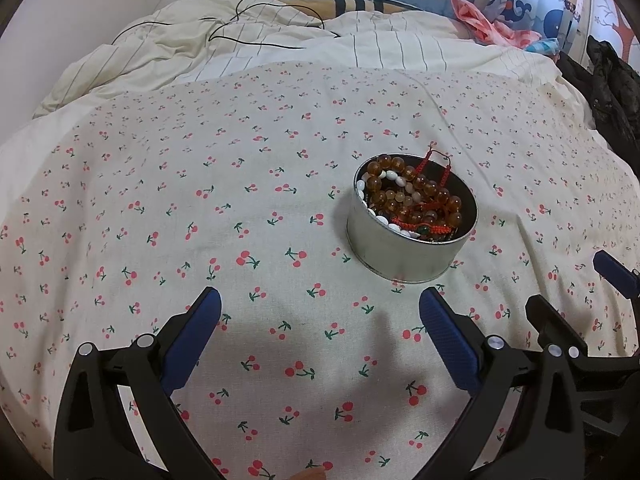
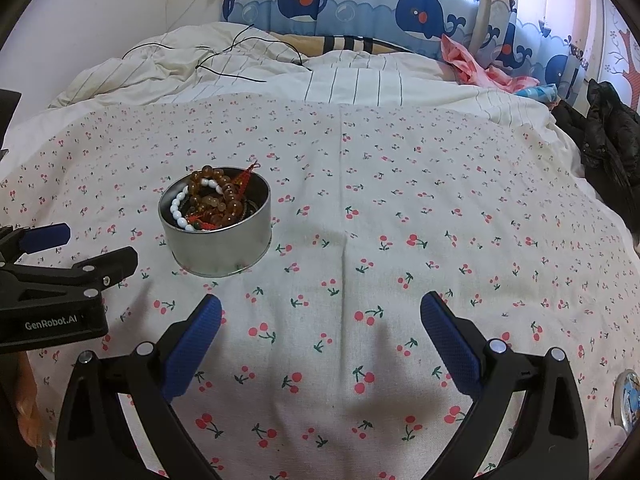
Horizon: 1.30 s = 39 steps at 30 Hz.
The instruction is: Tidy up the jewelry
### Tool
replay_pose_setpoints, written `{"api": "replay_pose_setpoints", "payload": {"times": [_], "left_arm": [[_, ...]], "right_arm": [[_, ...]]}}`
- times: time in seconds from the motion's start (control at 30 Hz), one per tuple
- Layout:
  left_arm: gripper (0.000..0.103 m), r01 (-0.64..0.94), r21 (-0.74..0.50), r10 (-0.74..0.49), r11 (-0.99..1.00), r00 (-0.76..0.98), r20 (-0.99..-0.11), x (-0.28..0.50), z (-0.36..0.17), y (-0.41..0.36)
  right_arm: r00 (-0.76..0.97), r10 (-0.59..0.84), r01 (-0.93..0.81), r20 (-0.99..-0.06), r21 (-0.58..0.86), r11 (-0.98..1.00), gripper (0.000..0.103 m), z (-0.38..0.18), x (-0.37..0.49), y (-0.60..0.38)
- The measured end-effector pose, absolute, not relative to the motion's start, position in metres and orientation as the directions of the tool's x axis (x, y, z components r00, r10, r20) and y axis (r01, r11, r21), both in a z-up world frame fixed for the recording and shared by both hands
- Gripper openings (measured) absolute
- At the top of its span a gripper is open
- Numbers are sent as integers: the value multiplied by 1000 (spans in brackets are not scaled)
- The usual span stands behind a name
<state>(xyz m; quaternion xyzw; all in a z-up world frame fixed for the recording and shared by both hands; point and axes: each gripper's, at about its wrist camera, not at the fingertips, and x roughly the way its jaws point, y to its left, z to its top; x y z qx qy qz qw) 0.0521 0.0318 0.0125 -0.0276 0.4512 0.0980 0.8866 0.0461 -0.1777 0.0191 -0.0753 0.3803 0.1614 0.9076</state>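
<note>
We see a round metal tin (image 1: 408, 248) standing upright on the cherry-print cloth (image 1: 200, 200), filled with amber beads (image 1: 416, 196), a white bead bracelet (image 2: 180, 210) and red cord bracelets (image 1: 432, 224). Our left gripper (image 1: 320, 308) hovers over the cloth with its fingers wide apart and empty, the tin just beyond its right finger. Our right gripper (image 2: 320, 312) is likewise spread and empty, the tin far-left of it. A round lid (image 2: 628, 398) lies at the near right edge.
</note>
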Motion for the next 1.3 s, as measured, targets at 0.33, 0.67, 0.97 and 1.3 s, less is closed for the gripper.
{"api": "replay_pose_setpoints", "payload": {"times": [0.33, 0.67, 0.97, 1.3], "left_arm": [[95, -201, 33, 144, 979, 567, -811, 53, 10, 33], [95, -200, 42, 150, 979, 563, -813, 53, 10, 31], [95, -208, 39, 151, 977, 554, -819, 55, 11, 32], [95, -223, 8, 128, 975, 531, -838, 58, 10, 36]], "right_arm": [[657, 236, -350, -716, -13, 937, 95, 18, 46, -178], [655, 236, -351, -718, -13, 936, 95, 17, 46, -177], [655, 235, -351, -718, -13, 936, 95, 17, 47, -177], [652, 236, -351, -721, -11, 936, 95, 13, 45, -176]]}}
